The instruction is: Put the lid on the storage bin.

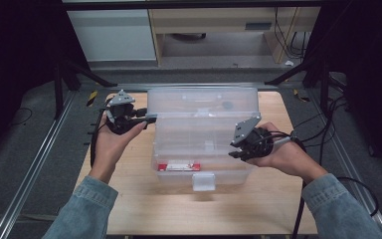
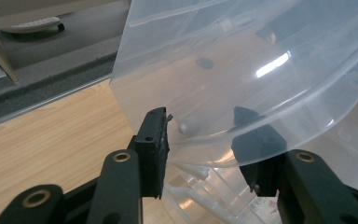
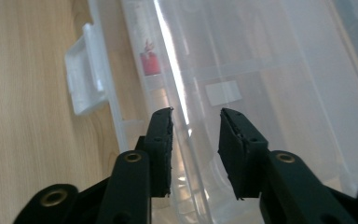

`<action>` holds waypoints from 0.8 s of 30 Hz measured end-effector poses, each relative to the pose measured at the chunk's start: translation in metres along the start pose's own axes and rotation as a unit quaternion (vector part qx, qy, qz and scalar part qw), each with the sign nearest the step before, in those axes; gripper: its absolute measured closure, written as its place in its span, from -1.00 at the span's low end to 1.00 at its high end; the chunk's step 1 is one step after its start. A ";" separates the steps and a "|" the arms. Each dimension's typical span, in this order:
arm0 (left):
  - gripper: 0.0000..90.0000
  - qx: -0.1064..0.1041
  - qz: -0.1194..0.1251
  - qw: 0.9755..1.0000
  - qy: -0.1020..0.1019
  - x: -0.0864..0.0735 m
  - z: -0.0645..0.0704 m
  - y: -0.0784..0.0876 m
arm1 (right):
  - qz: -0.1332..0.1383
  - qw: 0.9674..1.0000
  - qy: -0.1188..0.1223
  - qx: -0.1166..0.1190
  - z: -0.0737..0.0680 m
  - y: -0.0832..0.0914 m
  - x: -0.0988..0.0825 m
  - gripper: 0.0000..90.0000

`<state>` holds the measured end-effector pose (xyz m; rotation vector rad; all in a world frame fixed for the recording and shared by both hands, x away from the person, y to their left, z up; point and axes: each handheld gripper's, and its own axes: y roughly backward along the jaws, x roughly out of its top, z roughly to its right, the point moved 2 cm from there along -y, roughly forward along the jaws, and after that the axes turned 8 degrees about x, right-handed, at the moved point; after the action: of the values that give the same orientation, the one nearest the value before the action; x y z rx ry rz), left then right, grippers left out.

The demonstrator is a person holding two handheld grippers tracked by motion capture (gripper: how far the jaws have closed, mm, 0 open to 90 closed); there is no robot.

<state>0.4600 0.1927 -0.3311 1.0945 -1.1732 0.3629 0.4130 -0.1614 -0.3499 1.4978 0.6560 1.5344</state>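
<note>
A clear plastic box (image 1: 204, 144) stands mid-table with its lid (image 1: 201, 102) swung up at the back. A white latch (image 1: 203, 181) and a red label (image 1: 179, 167) mark its front wall. My left gripper (image 1: 151, 118) is at the lid's left edge. In the left gripper view it (image 2: 205, 135) is open, with the lid's curved corner (image 2: 261, 84) between the jaws and one jaw seen through the plastic. My right gripper (image 1: 235, 155) is at the box's right rim. In the right gripper view it (image 3: 196, 135) is open astride that rim (image 3: 177, 98), beyond which lie the latch (image 3: 86, 77) and label (image 3: 149, 60).
The box sits on a light wooden table (image 1: 129, 199) with metal rails (image 1: 35, 169) along both sides. Black frame struts (image 1: 84, 72) stand at the far corners. Cables (image 1: 323, 134) trail off to the right. A cabinet (image 1: 112, 35) and a desk stand on the floor beyond.
</note>
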 end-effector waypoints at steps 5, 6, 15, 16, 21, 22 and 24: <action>0.24 -0.001 0.000 1.000 0.002 -0.002 0.000 0.000 | 0.042 0.998 -0.044 -0.017 0.001 0.011 -0.009 0.15; 0.24 -0.002 0.000 1.000 0.003 -0.002 0.000 0.000 | 0.053 0.997 -0.059 -0.024 0.001 0.014 -0.012 0.09; 0.26 -0.004 -0.003 1.000 0.008 -0.009 0.003 0.002 | 0.098 0.983 -0.142 -0.054 0.007 0.030 -0.033 0.01; 0.26 -0.003 -0.003 1.000 0.008 -0.010 0.004 0.002 | 0.102 0.982 -0.150 -0.058 0.008 0.032 -0.035 0.01; 0.26 -0.004 -0.002 1.000 0.008 -0.014 0.006 0.003 | 0.118 0.973 -0.182 -0.076 0.014 0.036 -0.046 0.05; 0.26 -0.004 -0.002 1.000 0.008 -0.014 0.006 0.003 | 0.118 0.973 -0.182 -0.076 0.014 0.036 -0.046 0.05; 0.26 -0.003 -0.004 1.000 0.004 -0.015 0.007 0.004 | 0.120 0.971 -0.187 -0.082 0.015 0.037 -0.048 0.10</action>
<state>0.4473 0.1933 -0.3424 1.0907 -1.1616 0.3574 0.4150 -0.2233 -0.3406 1.7239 0.1279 1.3864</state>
